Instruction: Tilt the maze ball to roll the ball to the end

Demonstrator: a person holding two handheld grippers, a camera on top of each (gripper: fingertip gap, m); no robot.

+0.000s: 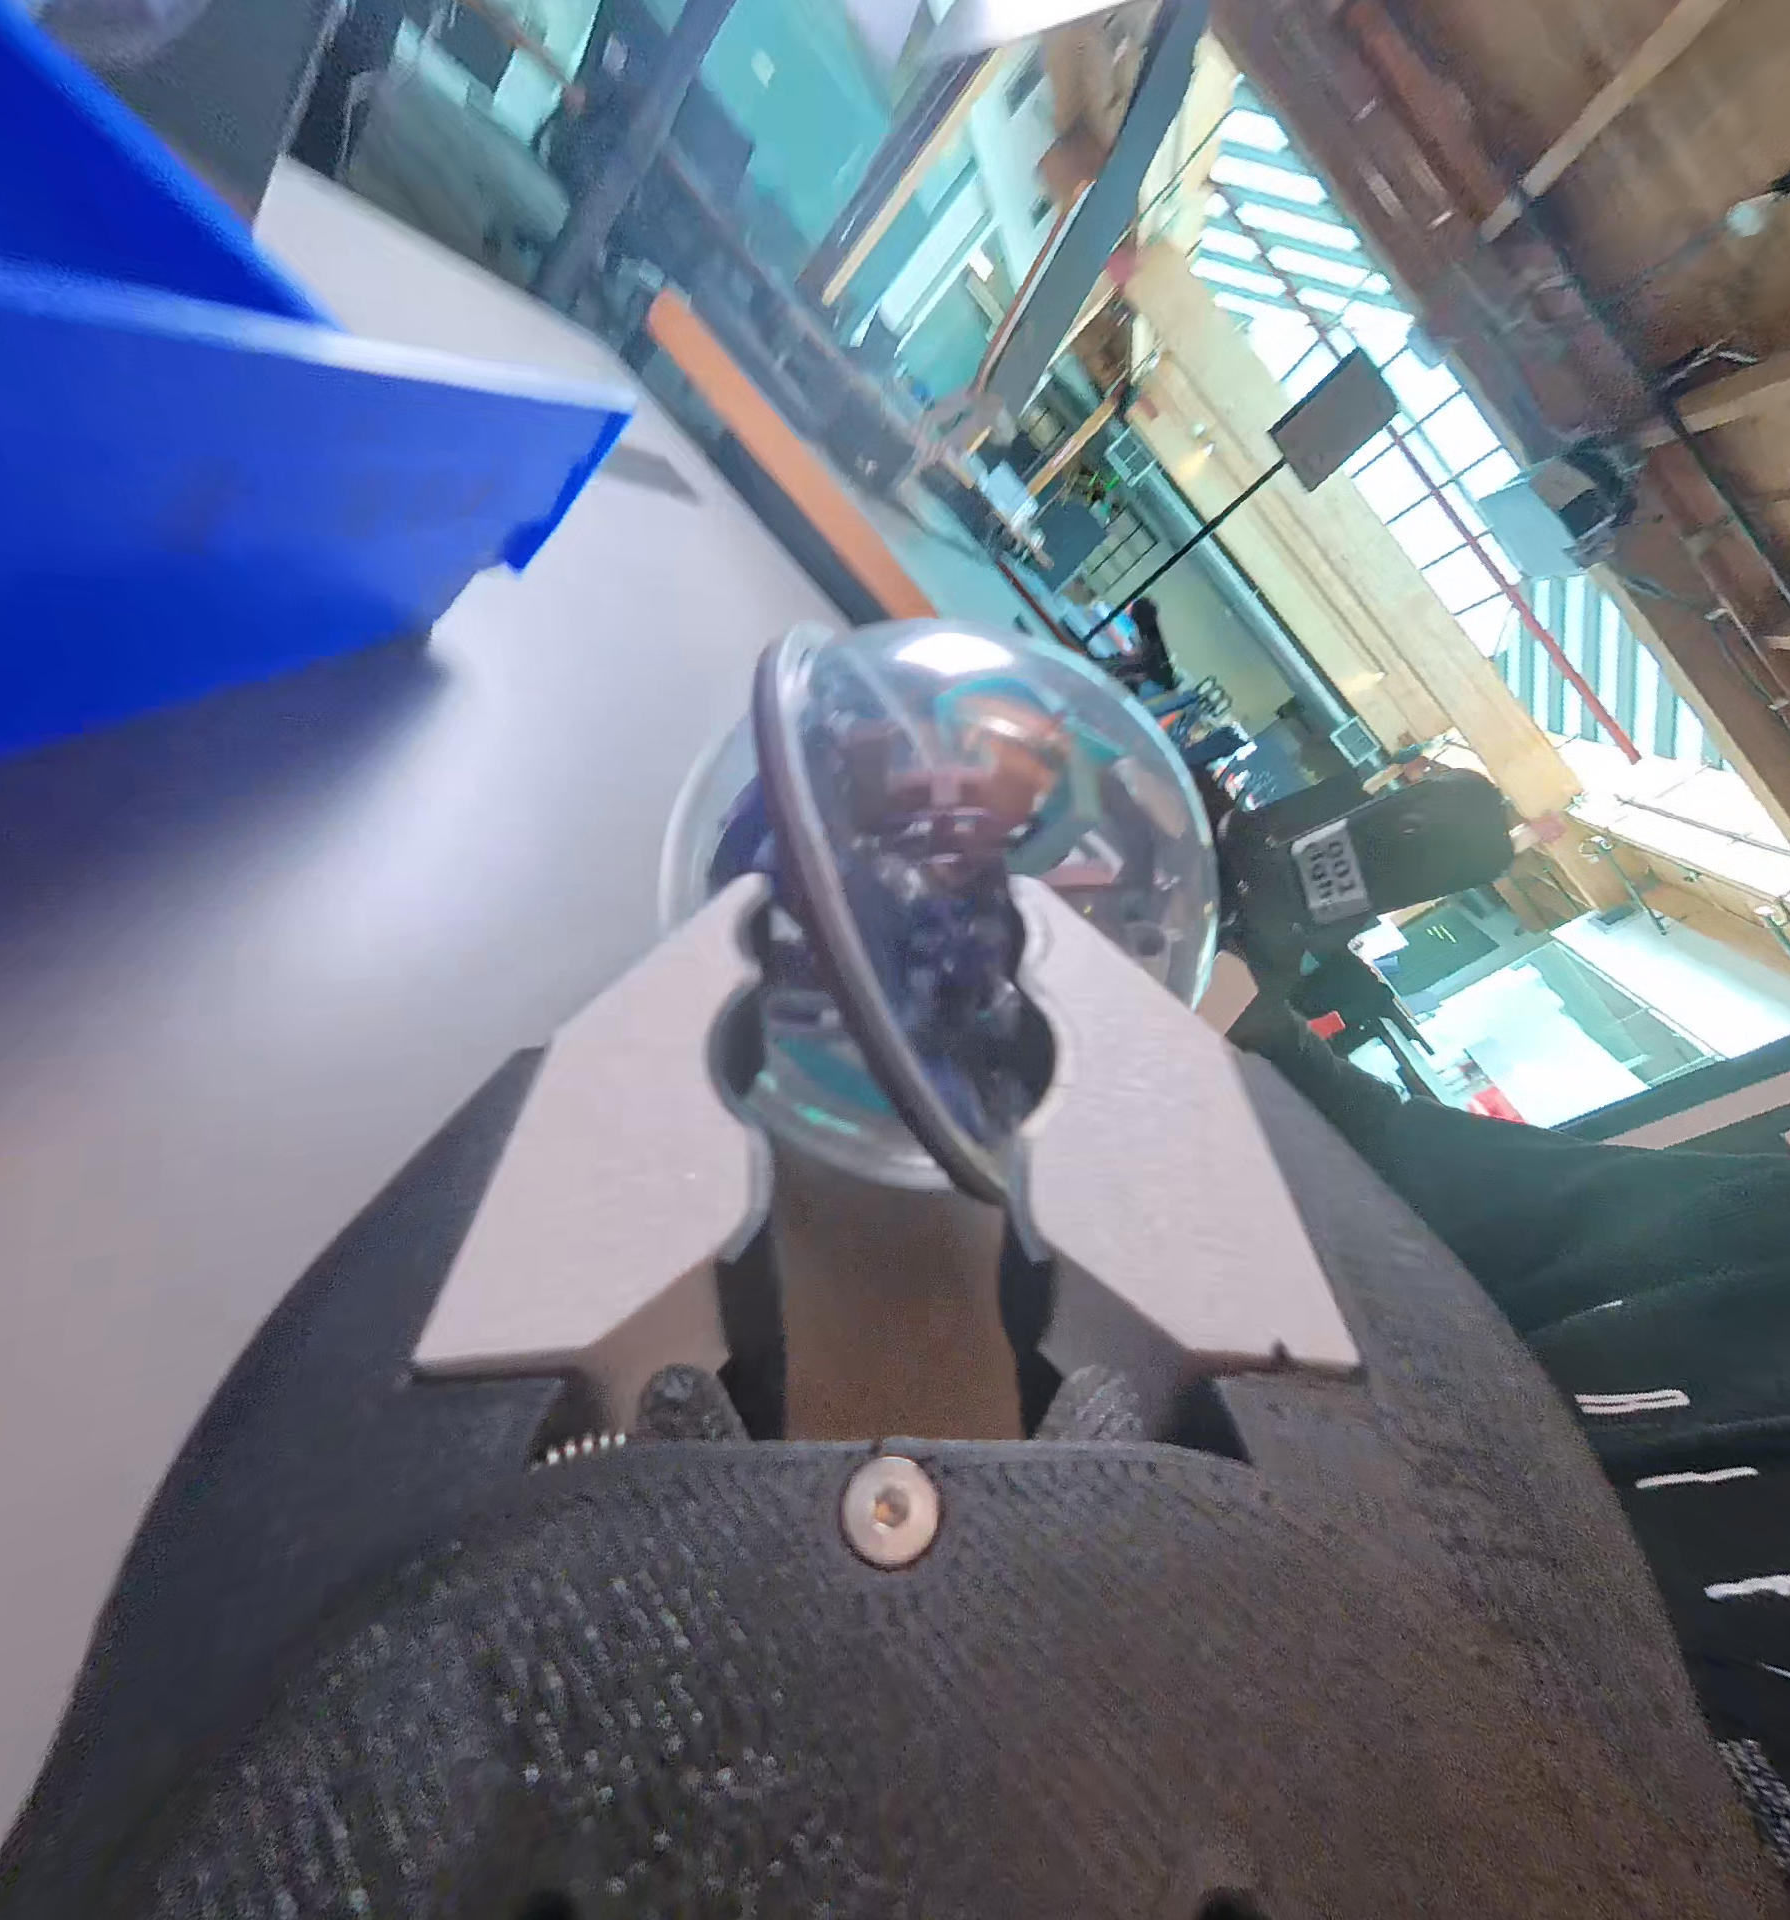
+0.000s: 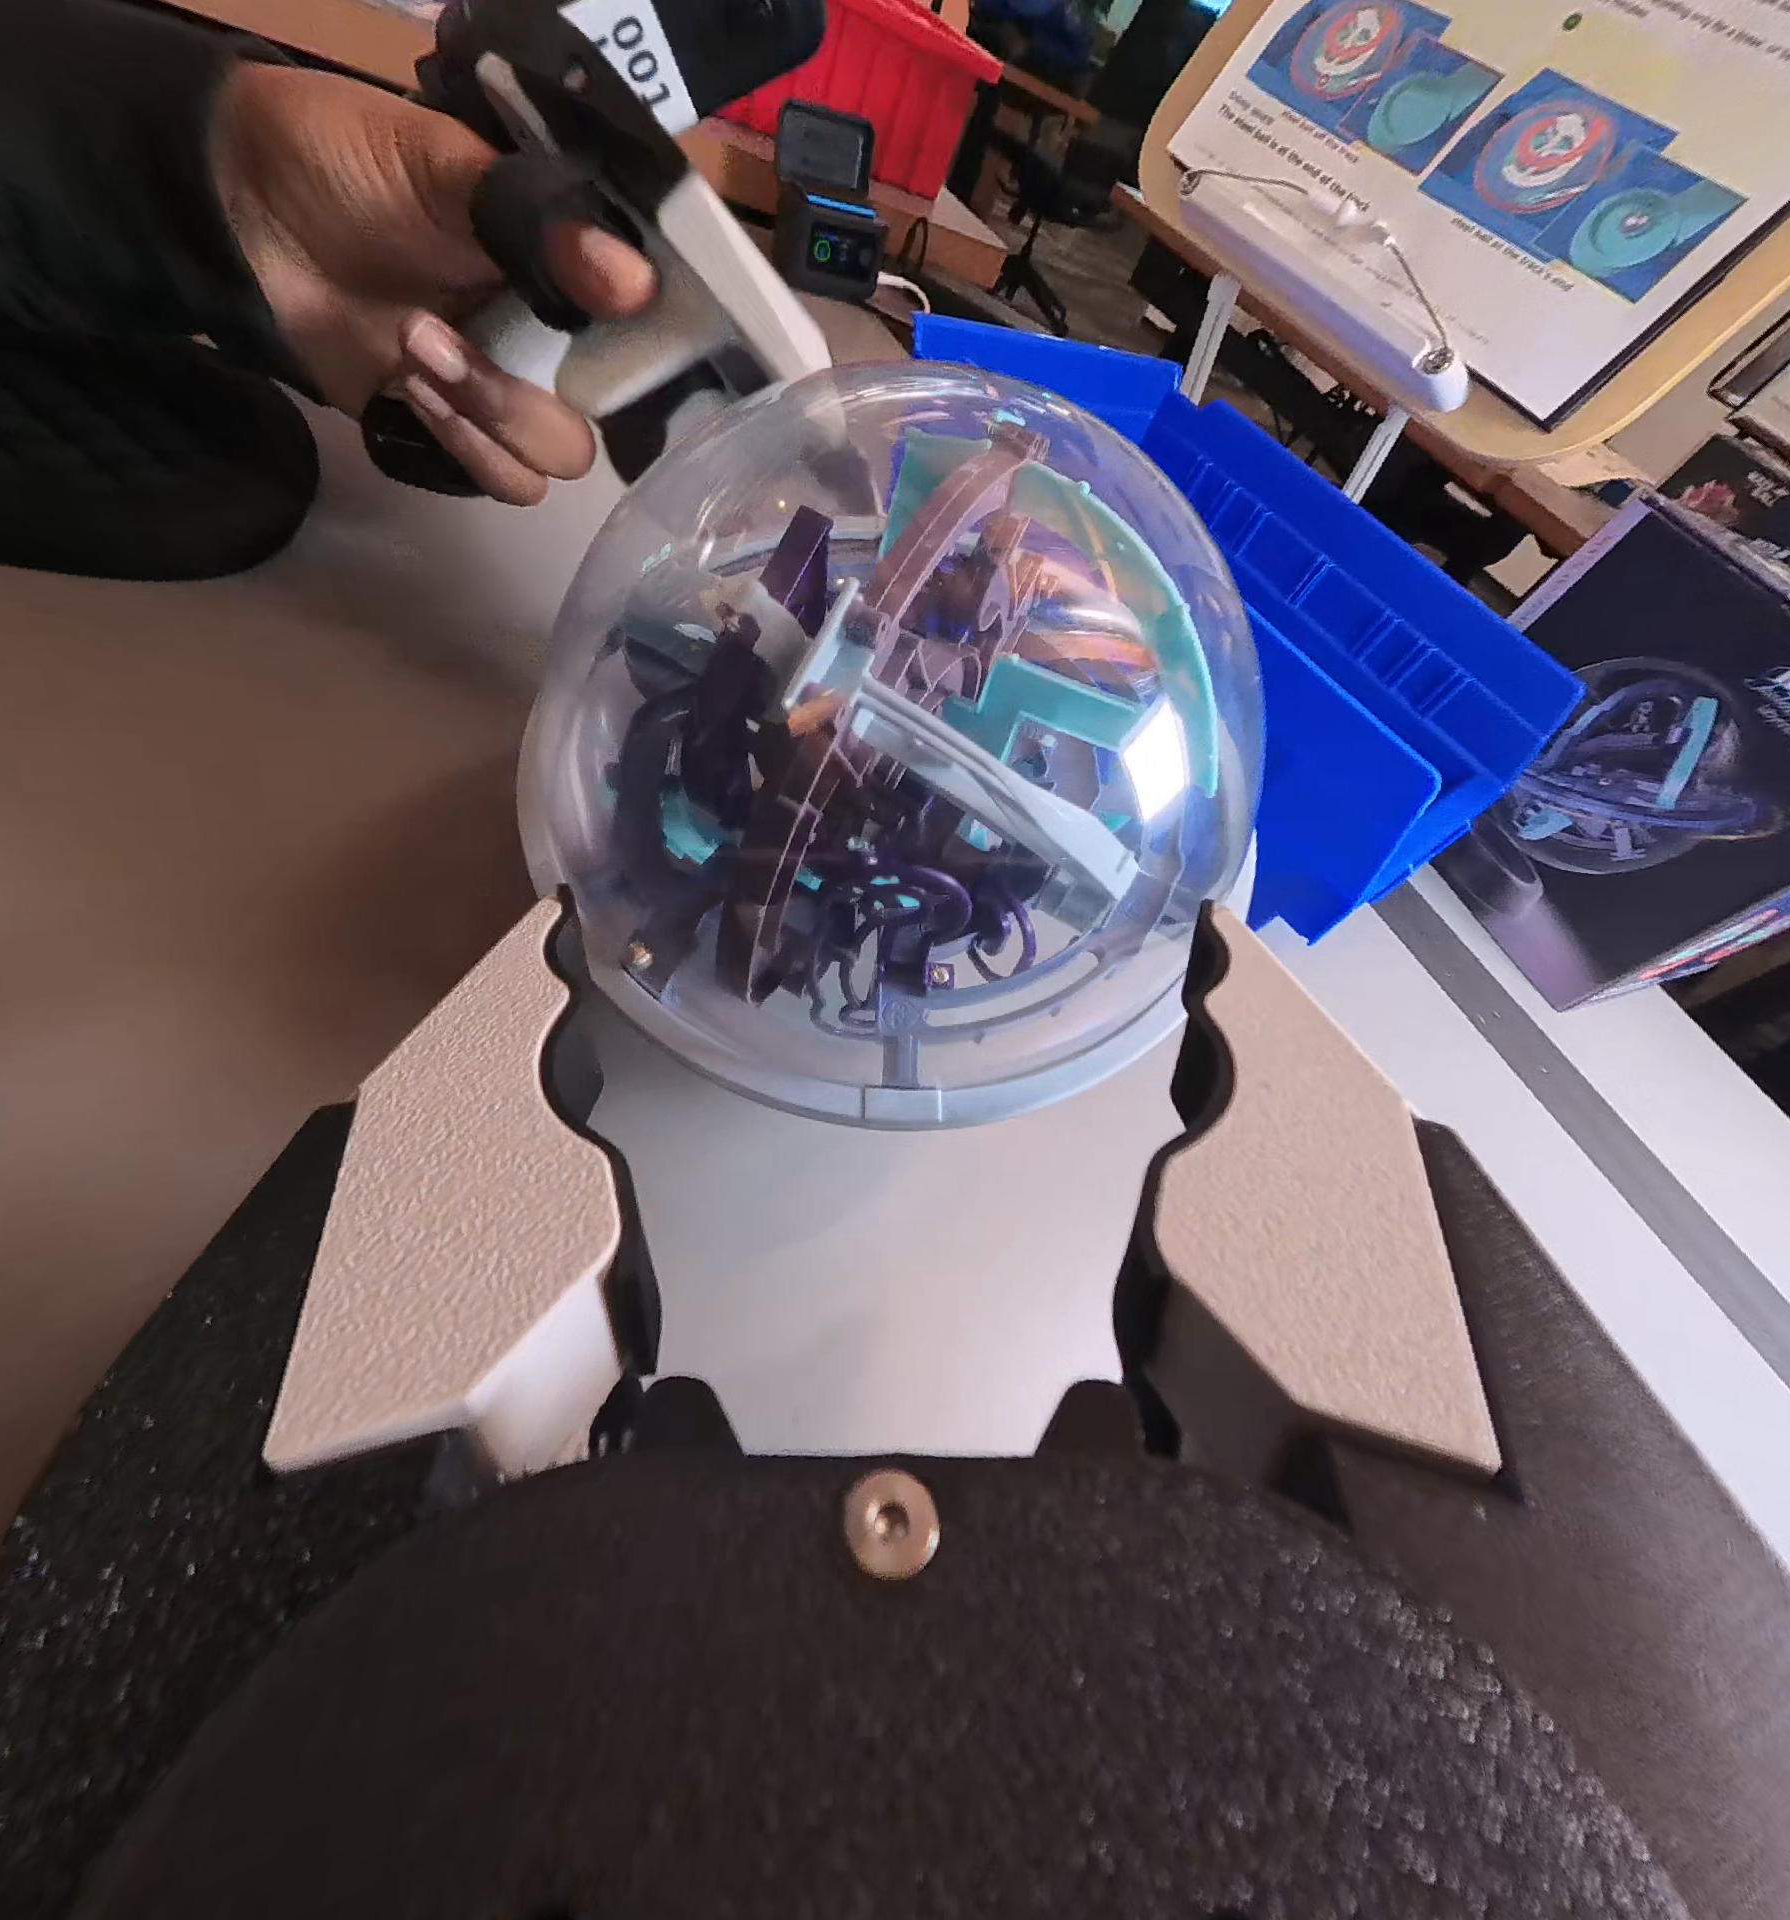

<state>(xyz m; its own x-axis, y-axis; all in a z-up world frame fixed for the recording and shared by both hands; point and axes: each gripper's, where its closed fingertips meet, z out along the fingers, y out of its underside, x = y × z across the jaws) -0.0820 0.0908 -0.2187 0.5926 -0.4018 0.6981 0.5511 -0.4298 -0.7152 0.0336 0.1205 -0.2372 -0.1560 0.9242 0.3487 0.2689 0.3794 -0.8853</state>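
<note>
Right wrist view: my right claw (image 2: 883, 920) gapes wide, straddling the clear plastic maze sphere (image 2: 891, 727) on the white surface (image 2: 870, 1247), presumably pre-grip for tilting. Left claw (image 1: 896, 894) is part-open at the sphere's top.

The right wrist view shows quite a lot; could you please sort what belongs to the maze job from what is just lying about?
Belongs to the job:
maze ball
right gripper
left gripper

Just lying about:
blue bin
maze ball box
instruction sheet
red bin
</note>
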